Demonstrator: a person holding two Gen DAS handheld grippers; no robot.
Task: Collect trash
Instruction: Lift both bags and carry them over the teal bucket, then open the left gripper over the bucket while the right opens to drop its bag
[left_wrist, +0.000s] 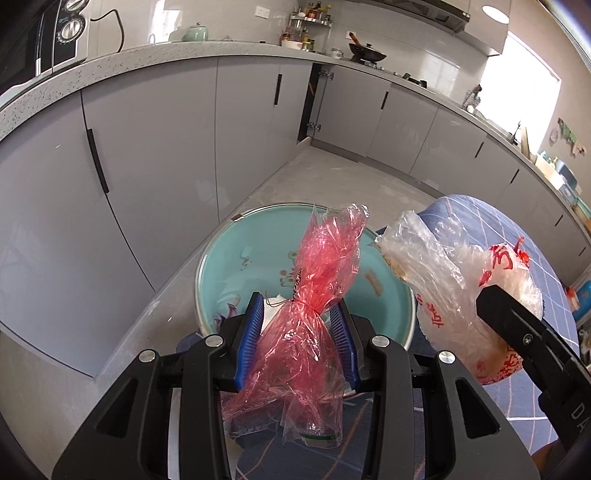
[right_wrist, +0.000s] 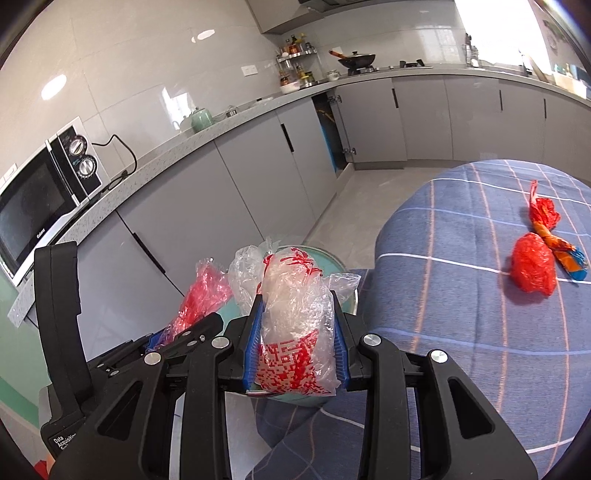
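Left wrist view: the left hand-held gripper (left_wrist: 301, 332) pinches a red plastic bag (left_wrist: 314, 295) between its blue pads, above a teal bin (left_wrist: 236, 258).

Right wrist view: the right hand-held gripper (right_wrist: 297, 343) clamps a clear bag with red print (right_wrist: 295, 317) — beside the checked cloth (right_wrist: 461, 332), where a red bundle (right_wrist: 532, 267) lies well apart.

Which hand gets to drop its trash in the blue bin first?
Probably the left. The left gripper holds the red bag right over the bin, while the right gripper with the clear bag sits off to its side.
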